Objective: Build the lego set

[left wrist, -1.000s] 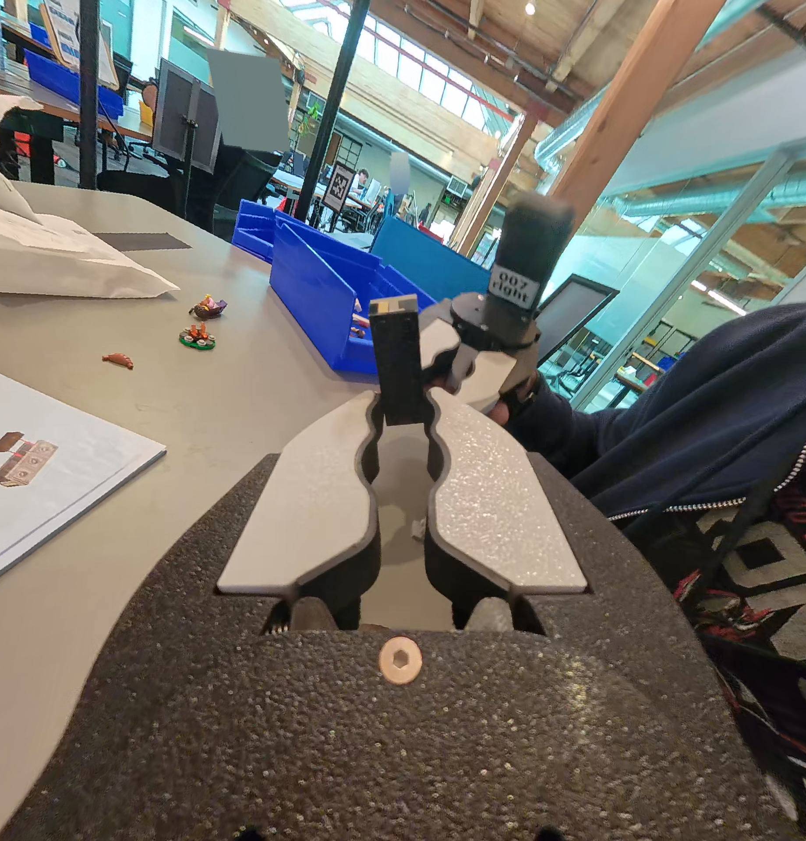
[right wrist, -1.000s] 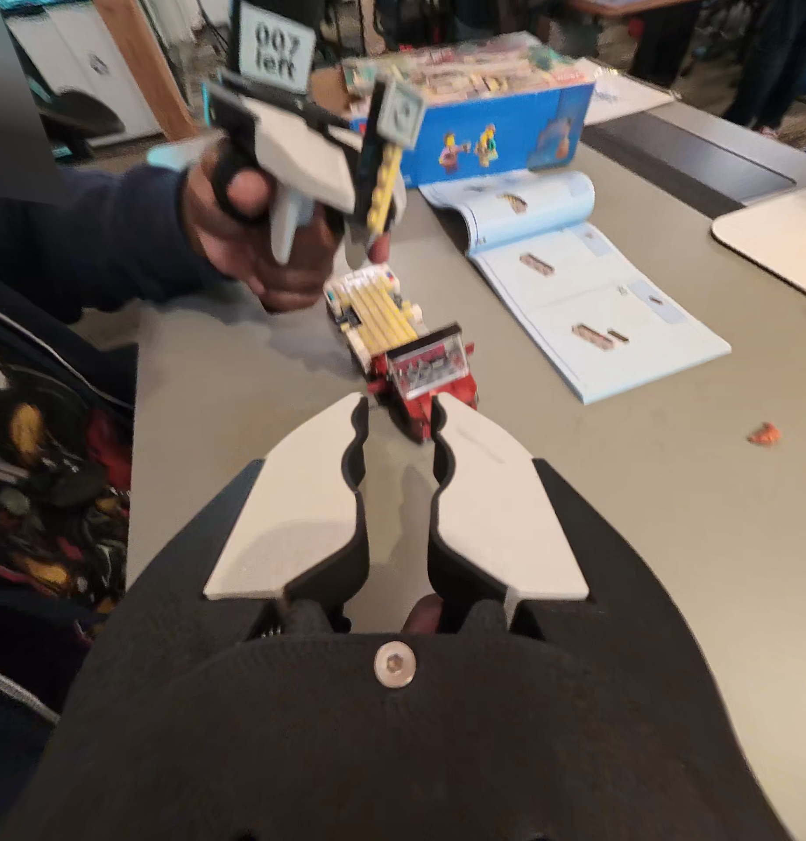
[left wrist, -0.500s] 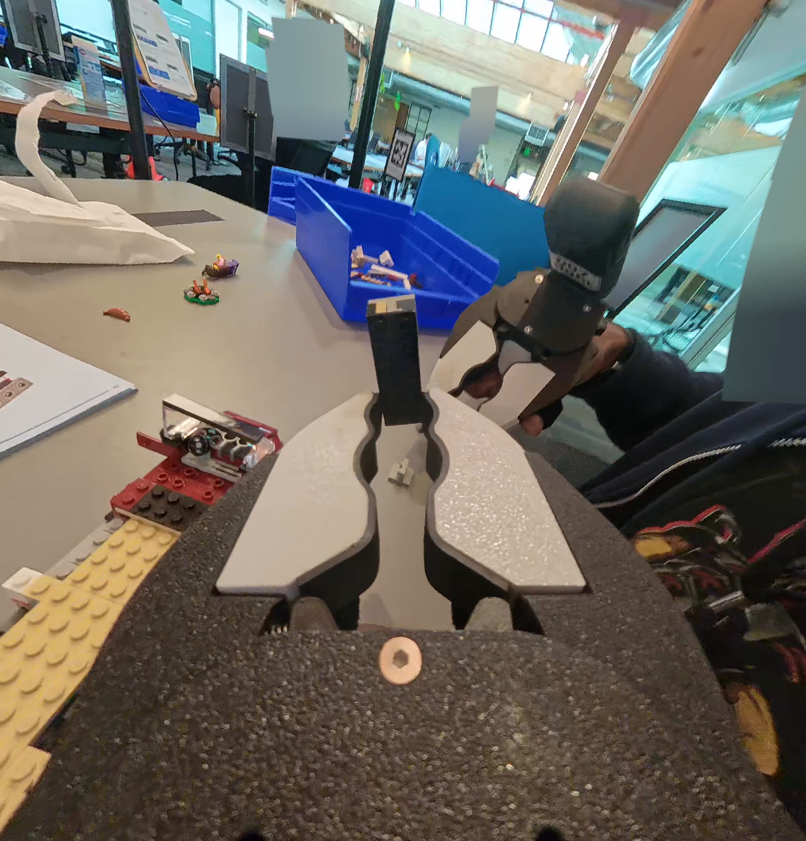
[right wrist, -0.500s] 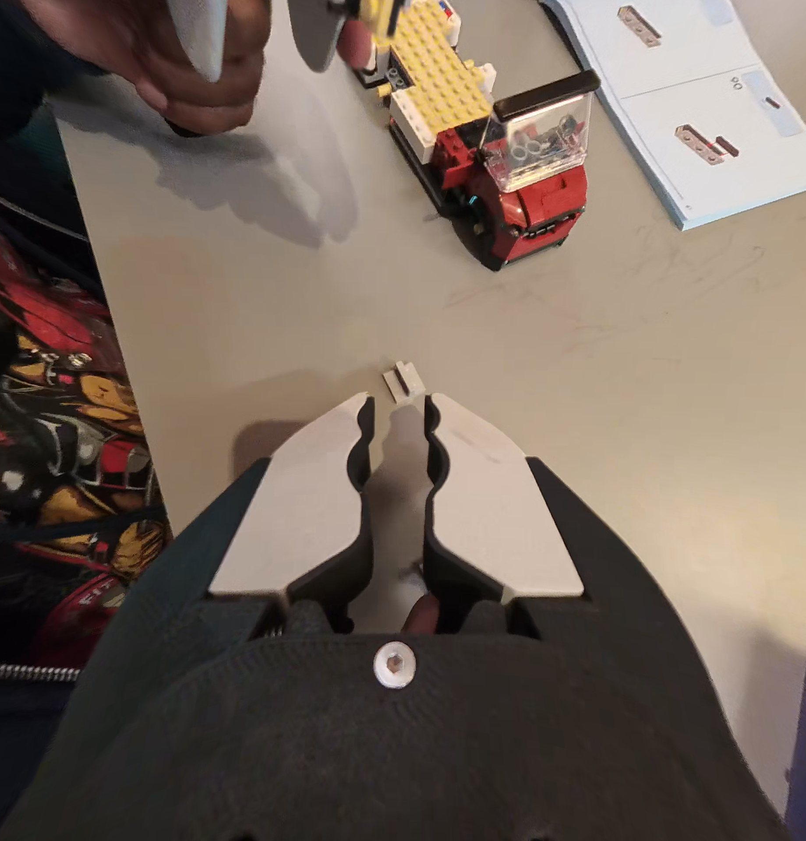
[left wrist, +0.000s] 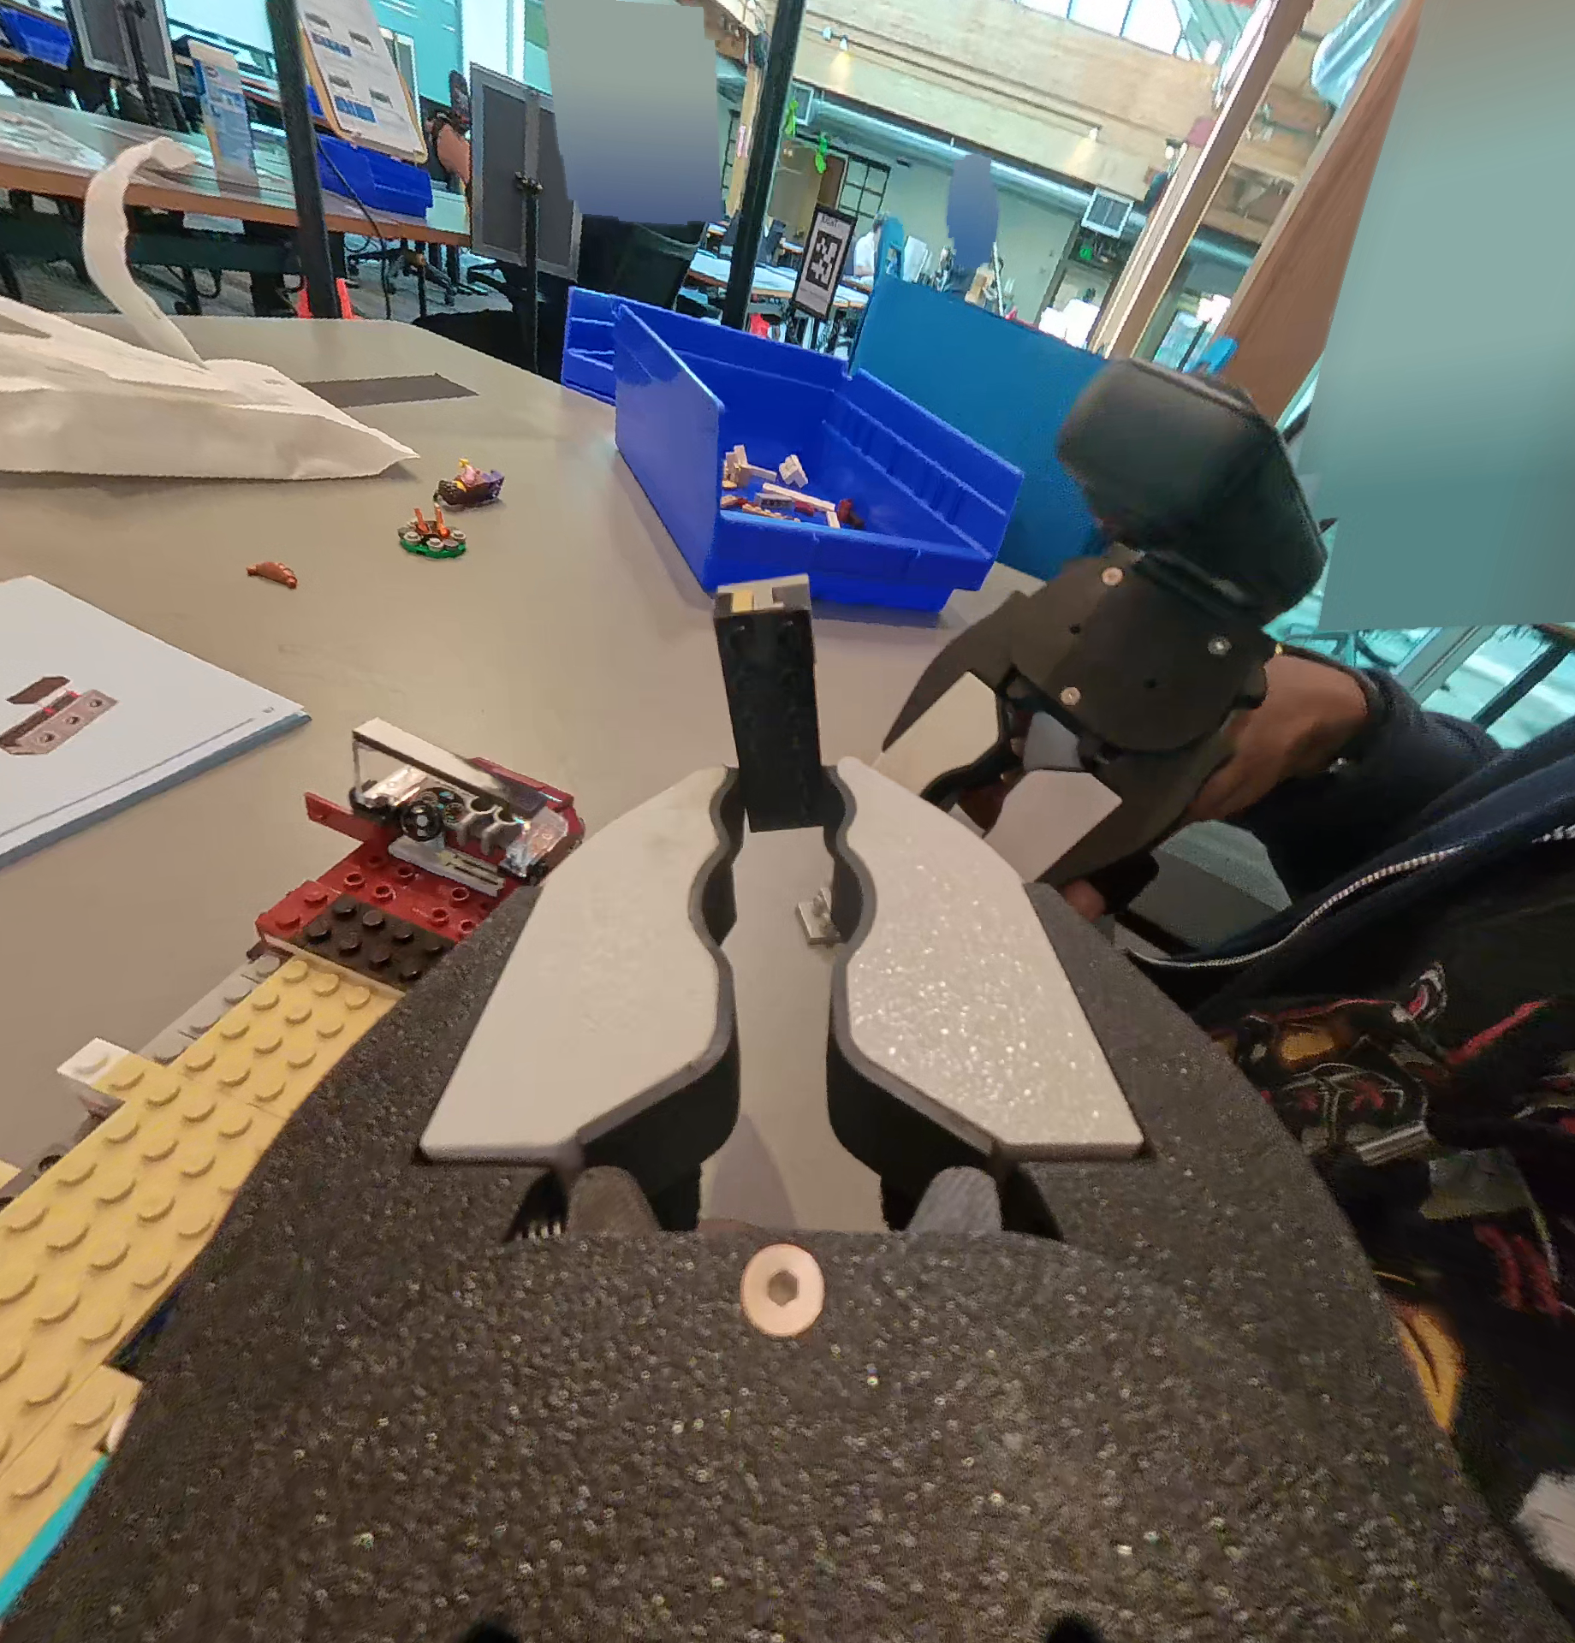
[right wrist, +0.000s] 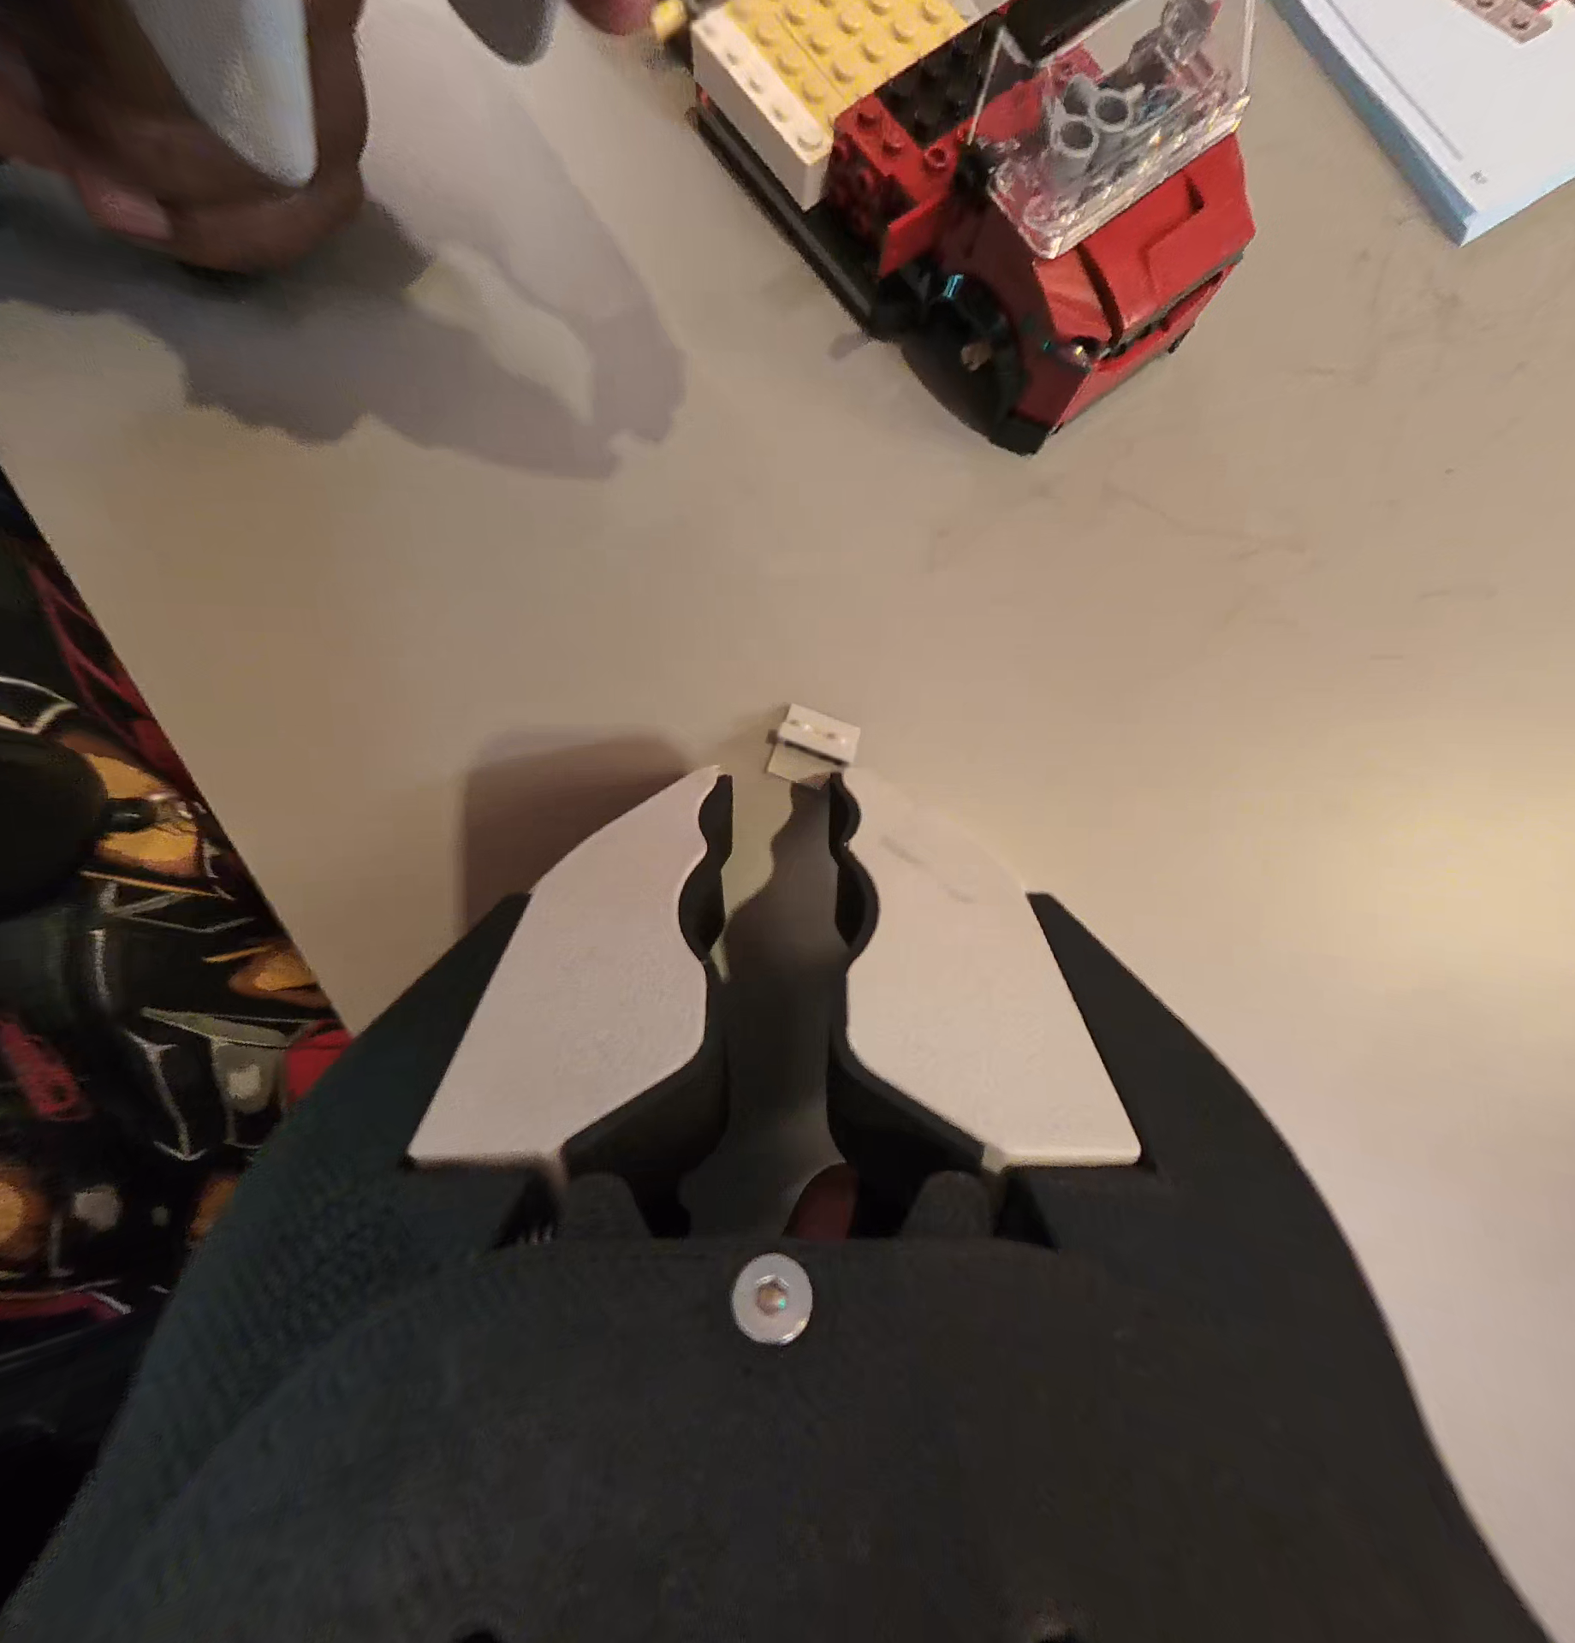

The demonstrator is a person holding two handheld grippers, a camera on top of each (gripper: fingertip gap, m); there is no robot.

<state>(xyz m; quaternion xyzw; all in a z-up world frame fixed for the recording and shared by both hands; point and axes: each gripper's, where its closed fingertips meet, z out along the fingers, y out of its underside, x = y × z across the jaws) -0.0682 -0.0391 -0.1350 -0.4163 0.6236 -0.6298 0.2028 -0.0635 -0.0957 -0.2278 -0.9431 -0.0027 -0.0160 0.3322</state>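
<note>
My left gripper (left wrist: 779,796) is shut on a long black brick plate (left wrist: 769,711) that stands upright from its fingertips, with a small grey and yellow piece at its top end. My right gripper (right wrist: 777,787) is open and empty, pointing down at the table; it also shows in the left wrist view (left wrist: 1095,711). A small light grey brick piece (right wrist: 812,742) lies on the table just beyond its fingertips, nearest the right one; it also shows in the left wrist view (left wrist: 818,916). A red, black and yellow brick vehicle (right wrist: 988,178) stands farther off.
A blue bin (left wrist: 811,480) with loose pieces stands at the back. An open instruction booklet (left wrist: 81,711) lies at the left, a white paper bag (left wrist: 144,409) behind it, and small brick figures (left wrist: 433,538) between. The table edge and a person's clothing are at the right. About 11 cm separates my left fingertips from my right.
My right gripper has swung down toward the table and come close above the small grey piece, its jaws narrowing a little. My left gripper has tilted down, still holding the black plate.
</note>
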